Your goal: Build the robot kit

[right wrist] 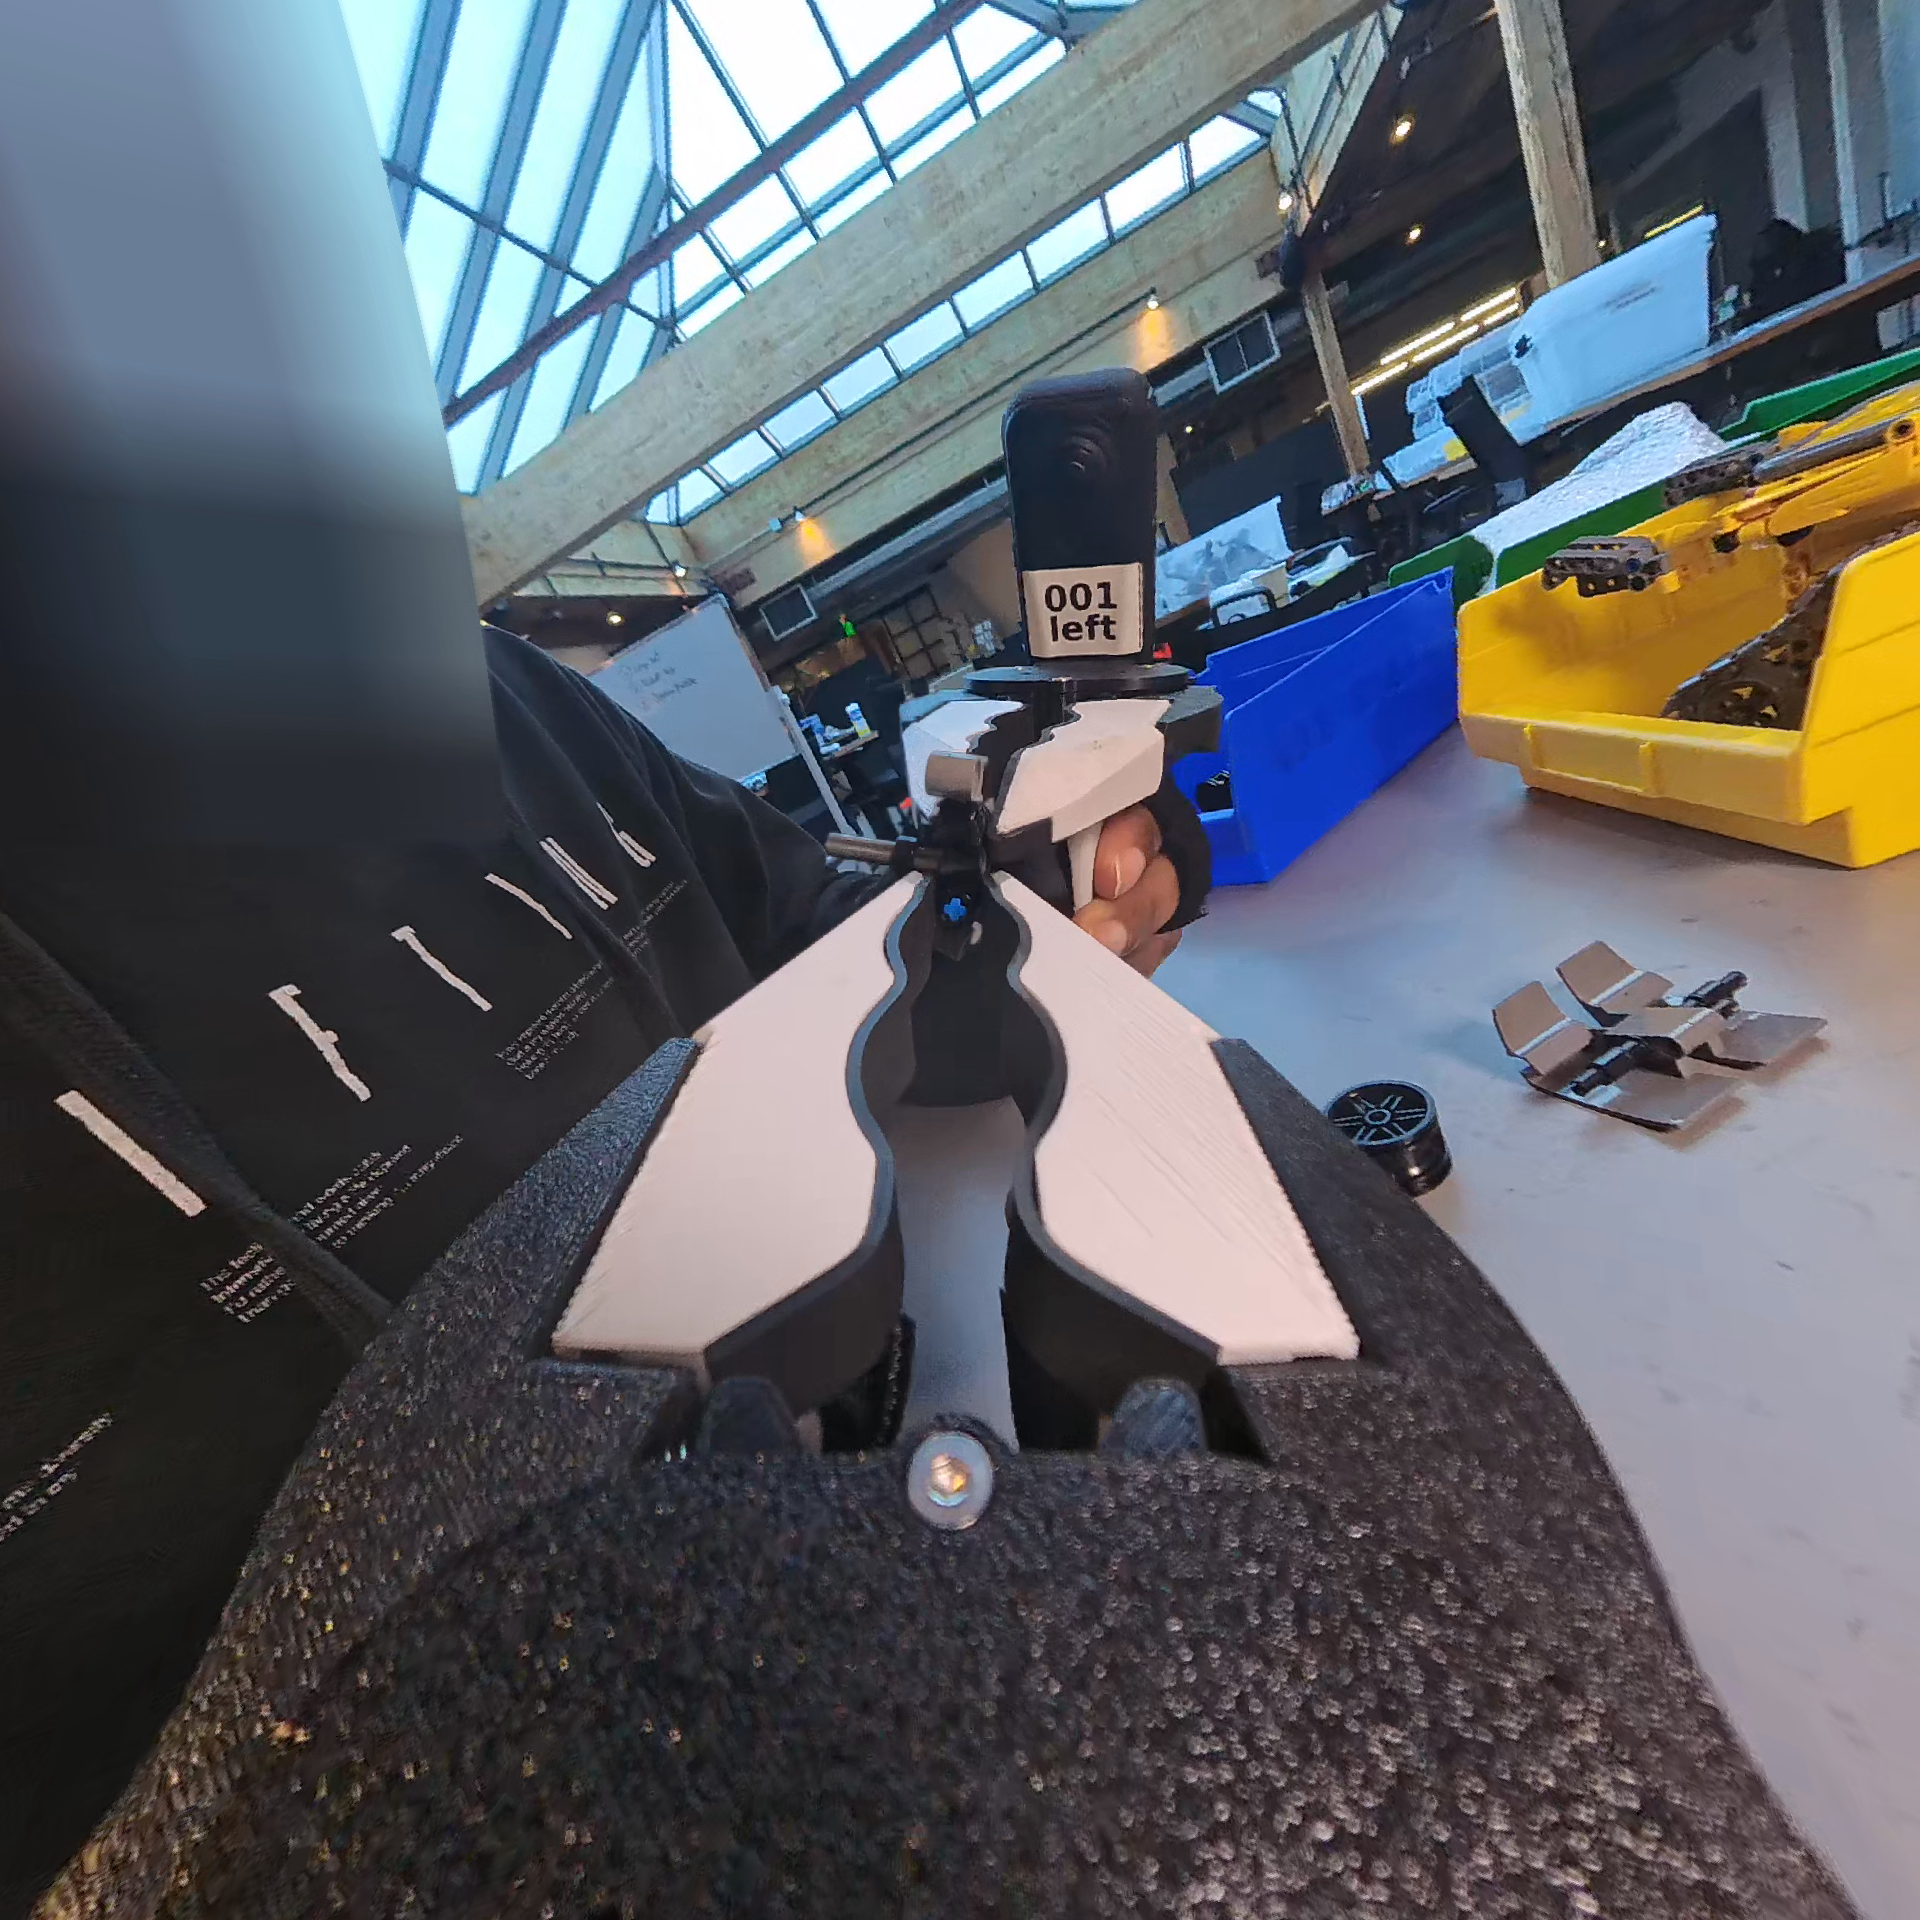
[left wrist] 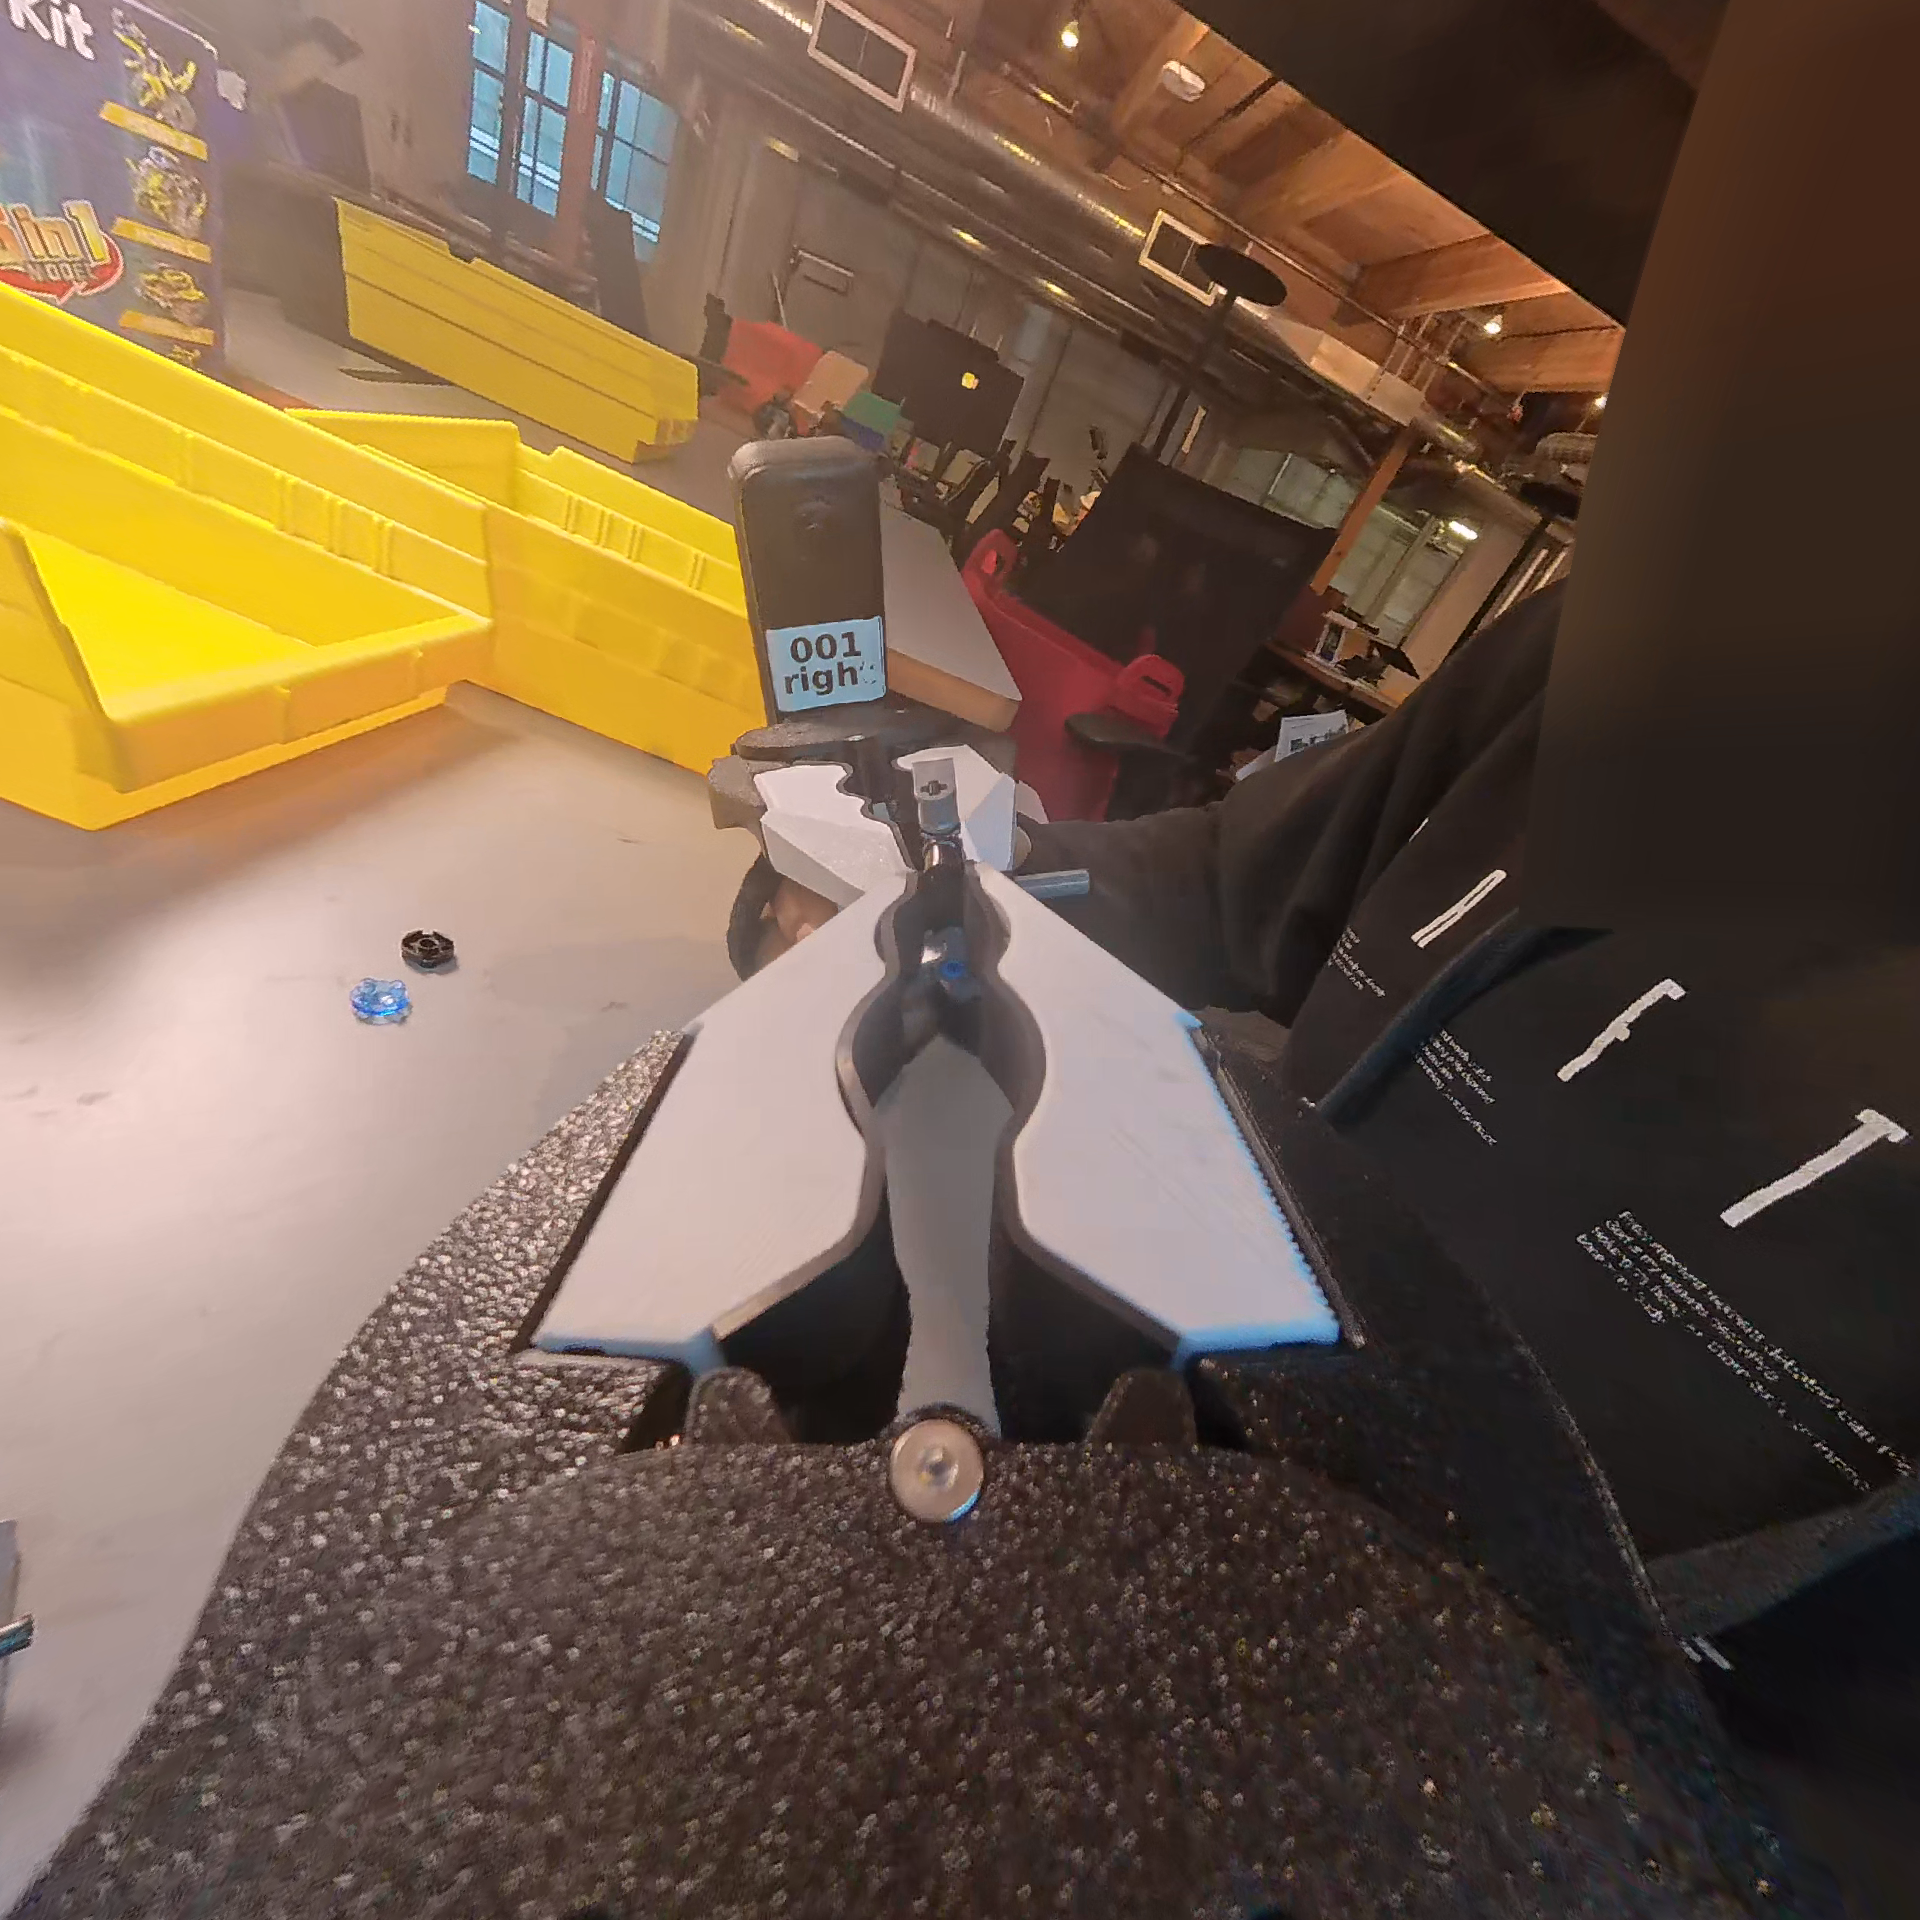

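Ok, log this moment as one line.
left gripper: shut on small black assembly | right gripper: shut on same assembly | table: blue round stud, black wheel

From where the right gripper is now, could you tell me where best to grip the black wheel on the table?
Probably across the black wheel at its tread, coming from above: it lies tilted on the grey table, hub face showing, with bare space around it for a gripper.
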A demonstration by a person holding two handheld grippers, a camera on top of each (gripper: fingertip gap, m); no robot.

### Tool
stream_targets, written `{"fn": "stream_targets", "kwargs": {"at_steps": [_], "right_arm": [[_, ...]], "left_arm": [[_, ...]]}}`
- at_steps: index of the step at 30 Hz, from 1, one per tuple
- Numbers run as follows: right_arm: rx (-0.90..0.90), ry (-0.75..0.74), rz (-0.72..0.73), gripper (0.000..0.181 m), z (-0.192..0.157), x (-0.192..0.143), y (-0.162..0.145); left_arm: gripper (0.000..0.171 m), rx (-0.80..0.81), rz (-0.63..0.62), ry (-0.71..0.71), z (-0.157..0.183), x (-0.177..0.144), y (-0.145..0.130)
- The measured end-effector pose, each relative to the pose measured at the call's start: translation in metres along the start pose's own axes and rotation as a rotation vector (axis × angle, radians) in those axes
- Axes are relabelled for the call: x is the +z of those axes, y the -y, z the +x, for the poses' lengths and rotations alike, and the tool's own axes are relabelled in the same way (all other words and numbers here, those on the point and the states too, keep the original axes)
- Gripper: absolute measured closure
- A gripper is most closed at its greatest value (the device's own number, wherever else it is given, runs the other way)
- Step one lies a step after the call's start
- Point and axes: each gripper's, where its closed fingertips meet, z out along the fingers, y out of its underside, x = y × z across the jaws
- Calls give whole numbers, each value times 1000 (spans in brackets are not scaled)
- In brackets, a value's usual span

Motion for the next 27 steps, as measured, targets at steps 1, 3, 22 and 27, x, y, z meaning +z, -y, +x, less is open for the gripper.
{"fn": "stream_targets", "kwargs": {"at_steps": [1,3,22,27], "right_arm": [[8,9,8,172,-1,0,1],[25,31,18,172,-3,0,2],[-8,-40,76,166,5,-1,12],[-43,-68,90,168,6,-1,15]], "left_arm": [[166,1,5,-2,1,0,1],[166,1,10,-11,3,1,2],[165,151,14,160,-7,1,8],[165,161,24,174,-8,1,11]]}}
